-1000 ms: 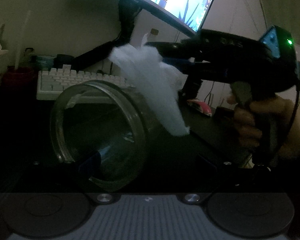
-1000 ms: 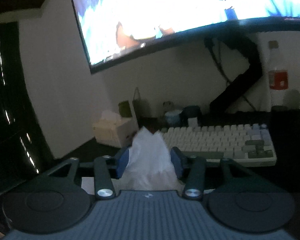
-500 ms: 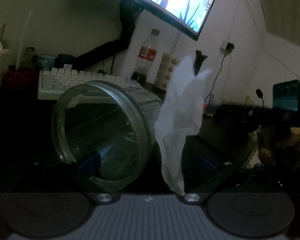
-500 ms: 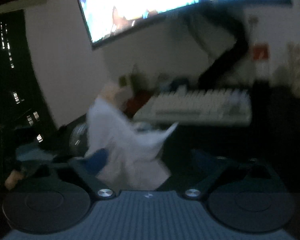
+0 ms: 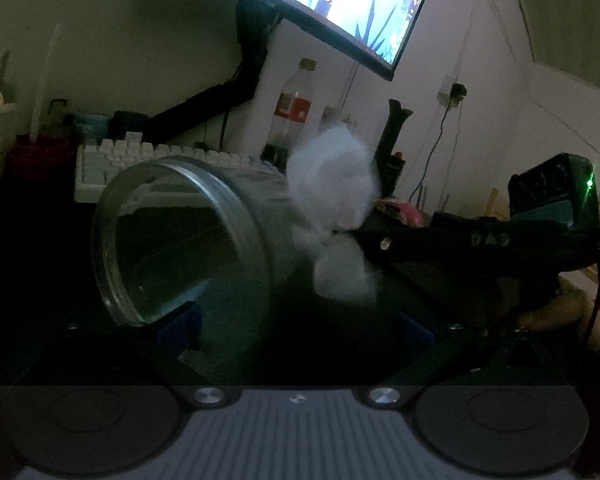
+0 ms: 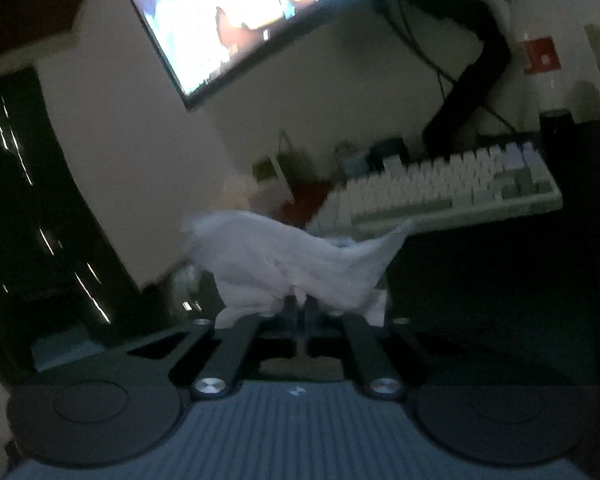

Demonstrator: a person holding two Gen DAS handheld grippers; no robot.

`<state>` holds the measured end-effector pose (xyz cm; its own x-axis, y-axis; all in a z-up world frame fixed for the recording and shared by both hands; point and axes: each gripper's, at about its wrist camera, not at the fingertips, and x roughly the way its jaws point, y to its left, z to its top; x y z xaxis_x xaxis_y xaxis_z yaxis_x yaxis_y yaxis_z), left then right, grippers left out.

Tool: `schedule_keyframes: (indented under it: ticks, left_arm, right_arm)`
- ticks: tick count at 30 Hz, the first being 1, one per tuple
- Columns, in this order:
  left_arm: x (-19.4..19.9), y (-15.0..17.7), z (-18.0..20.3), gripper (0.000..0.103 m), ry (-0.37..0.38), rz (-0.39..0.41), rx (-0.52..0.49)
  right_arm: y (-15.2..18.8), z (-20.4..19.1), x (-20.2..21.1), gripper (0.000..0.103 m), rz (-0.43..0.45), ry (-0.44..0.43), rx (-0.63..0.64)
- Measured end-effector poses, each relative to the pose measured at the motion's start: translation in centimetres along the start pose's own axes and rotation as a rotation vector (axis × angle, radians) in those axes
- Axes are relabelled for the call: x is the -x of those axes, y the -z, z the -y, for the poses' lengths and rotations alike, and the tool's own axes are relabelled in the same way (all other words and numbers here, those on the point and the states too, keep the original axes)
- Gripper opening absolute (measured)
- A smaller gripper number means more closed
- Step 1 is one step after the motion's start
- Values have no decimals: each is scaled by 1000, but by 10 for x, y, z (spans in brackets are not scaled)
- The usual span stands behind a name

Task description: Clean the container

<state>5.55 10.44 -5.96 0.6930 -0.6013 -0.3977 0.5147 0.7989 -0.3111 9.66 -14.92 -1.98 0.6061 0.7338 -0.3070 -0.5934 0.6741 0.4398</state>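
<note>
**Jar held on its side, tissue against its wall**

The clear jar [image 5: 188, 240] lies tilted on its side in the near middle of the left wrist view, mouth toward the camera and to the left. The left gripper [image 5: 296, 326] is clamped on it: one blue pad [image 5: 180, 322] presses the jar's lower rim, and the other sits dim at the right of the jar's body. A white tissue [image 5: 336, 208] is bunched against the jar's right outer wall, blurred by motion. The right gripper [image 6: 298, 306] pinches that tissue, its jaws drawn nearly together on the paper, which fans out to both sides above them. In the left view this gripper reaches in from the right, a green light on its body, with a hand [image 5: 560, 308] partly visible beneath it.

Beyond the jar a white keyboard [image 5: 148, 160] lies across the dark desk [image 5: 32, 264]. A bottle [image 5: 294, 108] with a red label stands just right of the keyboard, by the wall. Small cups and a red pot crowd the far left, too dim to tell apart. A black monitor arm [image 5: 220, 96] carries a lit screen [image 5: 364, 4] overhead. The room is dark, the wall [image 5: 120, 40] pale, with cables hanging at the right.
</note>
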Motion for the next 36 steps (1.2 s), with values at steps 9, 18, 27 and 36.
schedule_keyframes:
  ticks: [9, 18, 27, 36]
  left_arm:
    - [-2, -1, 2, 103, -10, -1, 4]
    - [-1, 0, 2, 103, 0, -1, -3]
    - [-2, 0, 6, 103, -4, -5, -6]
    - [3, 0, 9, 73, 135, 67, 22]
  right_arm:
    - [-23, -59, -19, 5, 3, 30, 294]
    - [-25, -34, -35, 5, 23, 221, 271]
    - [-13, -60, -35, 6, 0, 65, 335]
    - [-20, -13, -12, 7, 28, 187, 183]
